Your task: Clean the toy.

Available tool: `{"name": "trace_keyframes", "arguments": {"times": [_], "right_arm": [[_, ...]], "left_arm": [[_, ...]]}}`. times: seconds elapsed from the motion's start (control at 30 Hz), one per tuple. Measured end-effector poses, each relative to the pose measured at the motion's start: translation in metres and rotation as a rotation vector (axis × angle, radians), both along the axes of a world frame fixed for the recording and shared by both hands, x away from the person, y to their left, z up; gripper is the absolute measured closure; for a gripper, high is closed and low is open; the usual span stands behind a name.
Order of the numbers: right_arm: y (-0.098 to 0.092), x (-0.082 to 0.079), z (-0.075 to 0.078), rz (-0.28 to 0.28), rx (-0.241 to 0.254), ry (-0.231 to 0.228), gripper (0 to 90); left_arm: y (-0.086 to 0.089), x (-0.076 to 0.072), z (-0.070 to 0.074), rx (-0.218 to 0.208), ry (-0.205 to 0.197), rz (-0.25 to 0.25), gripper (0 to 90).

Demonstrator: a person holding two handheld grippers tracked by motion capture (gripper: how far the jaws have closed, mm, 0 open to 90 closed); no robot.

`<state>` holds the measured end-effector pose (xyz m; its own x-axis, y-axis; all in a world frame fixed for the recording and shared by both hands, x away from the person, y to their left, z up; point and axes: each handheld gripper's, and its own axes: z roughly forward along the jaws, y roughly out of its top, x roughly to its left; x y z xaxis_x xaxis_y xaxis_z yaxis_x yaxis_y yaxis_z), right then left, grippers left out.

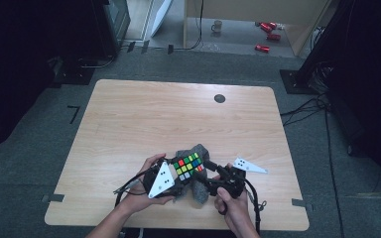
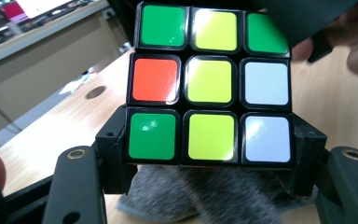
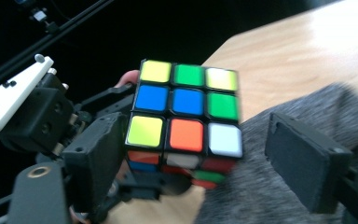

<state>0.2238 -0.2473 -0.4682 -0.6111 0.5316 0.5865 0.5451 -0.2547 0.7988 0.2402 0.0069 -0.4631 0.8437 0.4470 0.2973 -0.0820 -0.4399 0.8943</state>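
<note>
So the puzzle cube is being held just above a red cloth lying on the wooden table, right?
Not quite: the cloth is grey, not red. The left gripper view shows its fuzzy grey fabric just below the puzzle cube, and the high view shows it lying on the wooden table. The rest is as you say.

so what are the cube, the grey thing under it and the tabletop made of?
Cube: looks like hard plastic, a black body with glossy coloured tiles that catch highlights. Grey cloth: soft fuzzy fabric, perhaps fleece or felt, matte with a fibrous, rumpled surface. Table: pale wood-grain top, likely laminate or veneer, with a smooth, faintly sheened surface; solid wood cannot be ruled out.
</note>
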Motion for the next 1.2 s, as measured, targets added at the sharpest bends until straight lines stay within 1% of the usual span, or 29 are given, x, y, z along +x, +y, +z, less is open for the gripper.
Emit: {"name": "trace_keyframes", "arguments": {"times": [0.03, 0.07, 0.13, 0.17, 0.2, 0.27, 0.3, 0.33, 0.43, 0.47, 0.5, 0.53, 0.57, 0.6, 0.63, 0.67, 0.7, 0.73, 0.77, 0.8, 0.83, 0.87, 0.93, 0.97, 1.03, 1.07, 1.1, 1.13, 1.2], "right_arm": [[-0.003, 0.0, 0.0, -0.014, -0.006, -0.021, 17.1], [-0.006, 0.0, 0.0, -0.042, -0.017, -0.033, 17.3], [-0.012, 0.001, -0.003, -0.075, -0.03, -0.04, 16.6], [-0.014, 0.003, -0.004, -0.091, -0.055, -0.04, 16.2], [-0.014, 0.004, -0.006, -0.108, -0.1, -0.029, 15.4], [-0.008, 0.006, -0.011, -0.127, -0.216, -0.009, 13.7], [-0.003, 0.007, -0.014, -0.123, -0.271, -0.007, 12.7], [0.002, 0.007, -0.016, -0.108, -0.315, -0.007, 11.5], [0.022, 0.009, -0.022, -0.064, -0.435, -0.024, 9.3], [0.028, 0.011, -0.025, -0.058, -0.487, -0.016, 9.3], [0.035, 0.012, -0.029, -0.067, -0.558, -0.002, 9.4], [0.041, 0.013, -0.034, -0.072, -0.613, -0.001, 11.2], [0.045, 0.013, -0.038, -0.07, -0.646, -0.007, 14.8], [0.048, 0.013, -0.042, -0.077, -0.674, -0.011, 20.2], [0.05, 0.012, -0.044, -0.094, -0.713, -0.018, 31.4], [0.052, 0.012, -0.046, -0.103, -0.739, -0.017, 43.7], [0.051, 0.012, -0.047, -0.109, -0.745, -0.02, 55.7], [0.048, 0.013, -0.047, -0.107, -0.731, -0.015, 65.5], [0.044, 0.013, -0.047, -0.119, -0.722, -0.014, 71.6], [0.041, 0.014, -0.046, -0.136, -0.713, -0.014, 75.8], [0.037, 0.014, -0.045, -0.156, -0.702, -0.014, 77.7], [0.032, 0.013, -0.041, -0.173, -0.678, -0.024, 78.5], [0.025, 0.008, -0.03, -0.209, -0.626, -0.067, 78.9], [0.022, 0.006, -0.022, -0.212, -0.585, -0.092, 78.9], [0.02, -0.001, -0.007, -0.194, -0.506, -0.159, 78.8], [0.02, -0.005, 0.001, -0.182, -0.478, -0.196, 78.7], [0.021, -0.009, 0.007, -0.18, -0.465, -0.225, 78.7], [0.023, -0.012, 0.013, -0.184, -0.451, -0.246, 78.7], [0.025, -0.017, 0.021, -0.168, -0.402, -0.271, 78.7]], "left_arm": [[0.003, 0.002, 0.0, 0.0, 0.006, 0.007, 35.1], [0.006, 0.004, -0.001, 0.004, 0.008, 0.015, 35.1], [0.014, 0.008, -0.001, 0.006, 0.018, 0.037, 35.1], [0.017, 0.01, -0.001, 0.002, 0.024, 0.048, 35.1], [0.02, 0.012, -0.002, -0.003, 0.031, 0.058, 35.2], [0.026, 0.015, -0.001, -0.01, 0.042, 0.07, 35.1], [0.028, 0.016, -0.001, -0.014, 0.047, 0.074, 35.2], [0.03, 0.016, -0.001, -0.016, 0.054, 0.075, 35.1], [0.033, 0.015, -0.001, -0.026, 0.064, 0.081, 35.1], [0.033, 0.014, -0.001, -0.032, 0.07, 0.082, 35.1], [0.035, 0.014, 0.0, -0.035, 0.074, 0.082, 35.1], [0.036, 0.014, 0.0, -0.041, 0.079, 0.083, 35.1], [0.036, 0.014, 0.001, -0.049, 0.087, 0.083, 35.1], [0.037, 0.014, 0.001, -0.055, 0.091, 0.084, 35.1], [0.038, 0.015, 0.002, -0.059, 0.093, 0.083, 35.1], [0.039, 0.015, 0.002, -0.068, 0.102, 0.083, 35.1], [0.04, 0.015, 0.003, -0.076, 0.109, 0.081, 35.1], [0.041, 0.015, 0.003, -0.081, 0.114, 0.08, 35.1], [0.041, 0.015, 0.003, -0.083, 0.121, 0.08, 35.1], [0.041, 0.016, 0.004, -0.084, 0.128, 0.079, 35.1], [0.041, 0.016, 0.003, -0.083, 0.136, 0.076, 35.1], [0.04, 0.017, 0.003, -0.072, 0.141, 0.073, 35.1], [0.038, 0.017, 0.001, -0.052, 0.148, 0.065, 35.1], [0.036, 0.017, 0.0, -0.038, 0.152, 0.059, 35.1], [0.032, 0.016, -0.003, -0.021, 0.161, 0.047, 35.1], [0.029, 0.015, -0.003, -0.014, 0.164, 0.038, 35.1], [0.027, 0.014, -0.003, -0.002, 0.167, 0.027, 35.1], [0.024, 0.012, -0.004, 0.008, 0.167, 0.016, 35.1], [0.017, 0.007, -0.005, 0.037, 0.158, -0.001, 35.1]]}}
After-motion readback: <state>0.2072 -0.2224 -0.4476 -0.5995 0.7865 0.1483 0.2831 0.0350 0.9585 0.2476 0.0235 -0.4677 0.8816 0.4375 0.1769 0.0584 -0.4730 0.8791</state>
